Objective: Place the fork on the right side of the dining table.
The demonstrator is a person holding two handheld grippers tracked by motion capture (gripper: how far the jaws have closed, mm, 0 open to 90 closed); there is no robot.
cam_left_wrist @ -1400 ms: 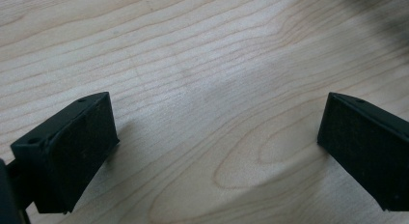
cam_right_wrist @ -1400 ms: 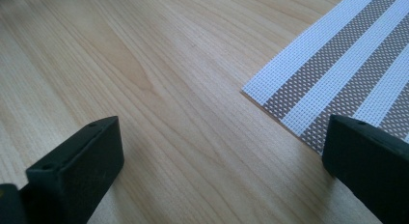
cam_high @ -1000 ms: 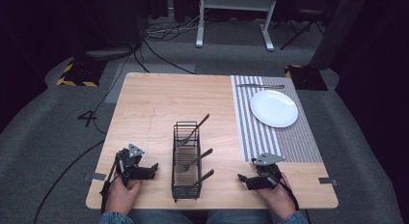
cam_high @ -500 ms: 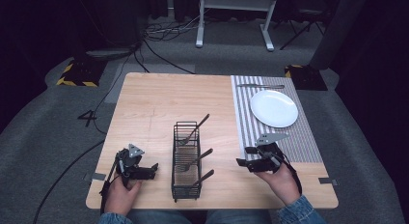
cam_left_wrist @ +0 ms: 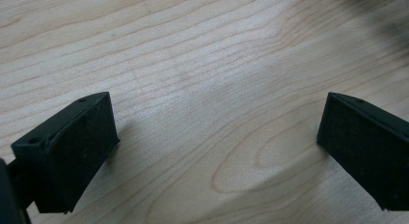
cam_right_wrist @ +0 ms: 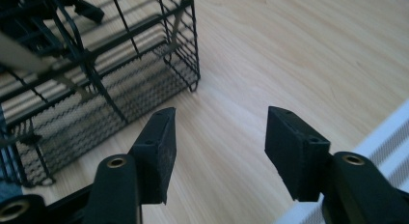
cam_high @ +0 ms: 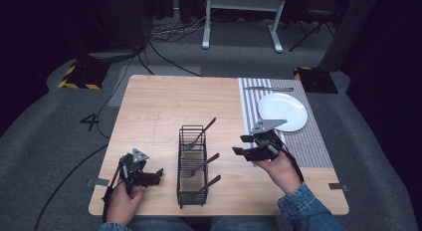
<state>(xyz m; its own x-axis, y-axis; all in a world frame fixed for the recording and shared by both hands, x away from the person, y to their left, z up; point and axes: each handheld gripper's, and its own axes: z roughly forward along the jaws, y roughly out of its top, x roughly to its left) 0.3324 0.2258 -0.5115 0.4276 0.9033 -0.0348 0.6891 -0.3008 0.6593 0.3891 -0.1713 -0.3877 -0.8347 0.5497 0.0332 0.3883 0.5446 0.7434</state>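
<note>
While our left gripper idles unclenched at seven o'clock, our right gripper, empty jaws just narrowing, faces the wire caddy at table centre, seemingly lining up on a fork.

A pale, wood-grained bench is carrying a black wire caddy holding dark-handled cutlery. Right of the caddy, a grey-and-white striped placemat is lying under a plain white plate. Both black grippers, left and right, are flanking the caddy; a blue denim sleeve is showing behind the right one.
</note>
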